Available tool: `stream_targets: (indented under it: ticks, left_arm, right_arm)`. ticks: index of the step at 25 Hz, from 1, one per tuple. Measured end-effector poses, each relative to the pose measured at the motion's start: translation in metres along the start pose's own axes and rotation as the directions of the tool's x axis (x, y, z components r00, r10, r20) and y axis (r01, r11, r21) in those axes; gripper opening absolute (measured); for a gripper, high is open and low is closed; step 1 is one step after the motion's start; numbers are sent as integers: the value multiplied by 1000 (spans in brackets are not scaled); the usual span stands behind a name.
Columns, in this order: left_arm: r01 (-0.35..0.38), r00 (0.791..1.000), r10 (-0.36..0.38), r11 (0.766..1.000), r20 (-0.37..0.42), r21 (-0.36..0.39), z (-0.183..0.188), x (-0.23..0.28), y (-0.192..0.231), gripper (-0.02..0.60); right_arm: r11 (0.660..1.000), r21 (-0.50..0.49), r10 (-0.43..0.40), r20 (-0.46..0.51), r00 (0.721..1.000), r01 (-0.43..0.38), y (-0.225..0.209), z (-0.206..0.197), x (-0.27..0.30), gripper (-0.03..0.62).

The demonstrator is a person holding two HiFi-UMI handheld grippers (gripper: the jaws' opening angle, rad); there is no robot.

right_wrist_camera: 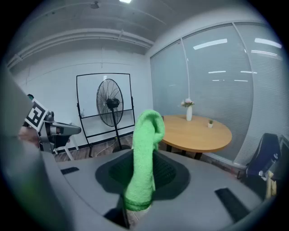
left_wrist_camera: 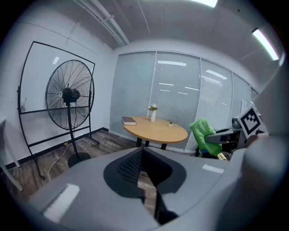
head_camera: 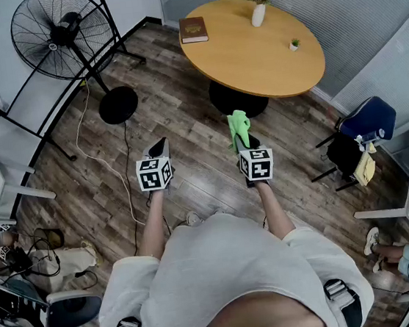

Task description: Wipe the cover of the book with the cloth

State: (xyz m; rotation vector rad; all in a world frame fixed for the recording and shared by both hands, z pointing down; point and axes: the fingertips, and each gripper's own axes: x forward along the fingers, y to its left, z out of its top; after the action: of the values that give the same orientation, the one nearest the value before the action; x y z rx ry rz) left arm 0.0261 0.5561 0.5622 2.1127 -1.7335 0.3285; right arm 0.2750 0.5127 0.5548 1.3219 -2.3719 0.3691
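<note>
Green terry cloth is clamped between the jaws of your right gripper, and its loose end flops over above them. The jaws of your left gripper are closed together with nothing between them.

Both grippers are held over the wooden floor, well apart from the brown book. The book lies flat at the left edge of the round wooden table. A white vase holding flowers stands at the table's far side, and a tiny pot holding a green plant stands towards its right edge.

The print on the book's cover is too small to read. The tabletop hides most of the table's dark pedestal.

The floor between you and the table is open. The fan, its round base and a trailing cable are on your left. A blue chair is on your right.
</note>
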Motion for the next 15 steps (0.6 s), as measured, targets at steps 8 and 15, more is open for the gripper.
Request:
stream_targets:
  ticks: [8, 15]
  left_arm:
    - [0, 1000, 0, 1000, 0, 4, 0, 0, -3, 9]
    - [4, 1000, -4, 1000, -10, 4, -3, 6, -11, 9]
  right_arm:
    - [1000, 6, 1, -6, 1000, -1, -3, -7, -2, 107]
    - [1000, -14, 4, -9, 1000, -5, -7, -7, 1, 107]
